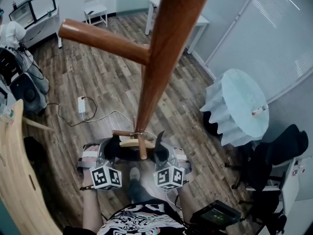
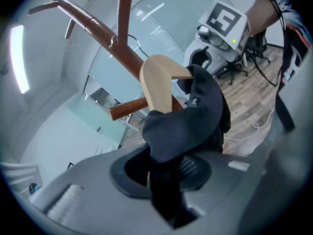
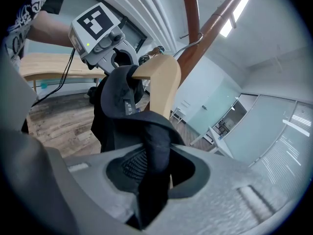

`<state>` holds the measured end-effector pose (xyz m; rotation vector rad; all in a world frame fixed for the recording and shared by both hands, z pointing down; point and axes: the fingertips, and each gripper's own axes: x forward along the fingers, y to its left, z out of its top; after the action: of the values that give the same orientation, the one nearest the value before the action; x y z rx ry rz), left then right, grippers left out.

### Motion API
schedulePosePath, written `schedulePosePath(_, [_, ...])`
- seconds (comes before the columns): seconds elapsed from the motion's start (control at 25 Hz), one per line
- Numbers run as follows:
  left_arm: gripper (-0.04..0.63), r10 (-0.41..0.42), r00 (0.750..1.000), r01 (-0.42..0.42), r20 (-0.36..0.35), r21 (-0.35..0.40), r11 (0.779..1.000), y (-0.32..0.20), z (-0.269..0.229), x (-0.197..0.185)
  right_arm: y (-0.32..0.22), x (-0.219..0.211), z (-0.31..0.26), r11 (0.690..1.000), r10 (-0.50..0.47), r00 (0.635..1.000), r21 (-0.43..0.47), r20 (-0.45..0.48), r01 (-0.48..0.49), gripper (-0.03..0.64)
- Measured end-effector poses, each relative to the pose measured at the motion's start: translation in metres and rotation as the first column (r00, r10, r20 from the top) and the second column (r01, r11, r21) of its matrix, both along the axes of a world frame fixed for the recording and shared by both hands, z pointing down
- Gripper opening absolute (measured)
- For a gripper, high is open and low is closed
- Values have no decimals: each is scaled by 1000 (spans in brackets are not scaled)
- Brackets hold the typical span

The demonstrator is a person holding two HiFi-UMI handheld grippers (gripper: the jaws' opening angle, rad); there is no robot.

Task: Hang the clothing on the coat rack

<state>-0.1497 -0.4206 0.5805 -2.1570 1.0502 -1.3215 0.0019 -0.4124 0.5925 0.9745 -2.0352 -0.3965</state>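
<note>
Holding a dark garment (image 1: 119, 150) draped over a wooden hanger (image 1: 137, 143), one end in each tool; findings follow.

Left tongs (image 2: 166, 176): jaws narrow, clamped on a fold of the dark fabric at the hanger's left shoulder; right tongs (image 3: 151, 173): jaws narrow, clamped likewise on the fabric at the right shoulder; neither pair stands wide.

Position: in the head view the hanger lies between the two tools, just beyond them at 12 o'clock; its long axis runs 9 to 3 o'clock, across the foot of the coat rack pole (image 1: 168, 43), which rises toward 1 o'clock; one long peg (image 1: 100, 37) branches toward 10 o'clock, well above the hanger.

Deciding relation: the hanger's wire hook (image 2: 114, 41) sits against the pole at the root of a short upright peg (image 3: 191, 6); from both gripper views it appears curled round that junction; whether it bears weight there I cannot tell.

Reach: both tools are equally near; each holds one shoulder, so the hanger is level between them.

Judgement: hanging step well advanced; release should wait until the hook is seated on the peg; risk is the garment sliding off the smooth wood if one side lets go first.
</note>
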Motion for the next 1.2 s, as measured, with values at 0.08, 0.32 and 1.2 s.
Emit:
schedulePosePath(0.08, [81,0,1000,0,-3,-1,1000,-2,2,0,-2,1,1,1000,2,1000,2,-2,-2,95])
schedulePosePath(0.32, [81,8,1000,-8,4,1,1000,-4,5,4,-5,4,2,1000,10,1000,-1,-10,-10,95])
schedulePosePath(1.2, [114,1,1000,-2,-31,-26,1000,-3,16,3,-10,12,5,1000,21,1000,5,5,-21,176])
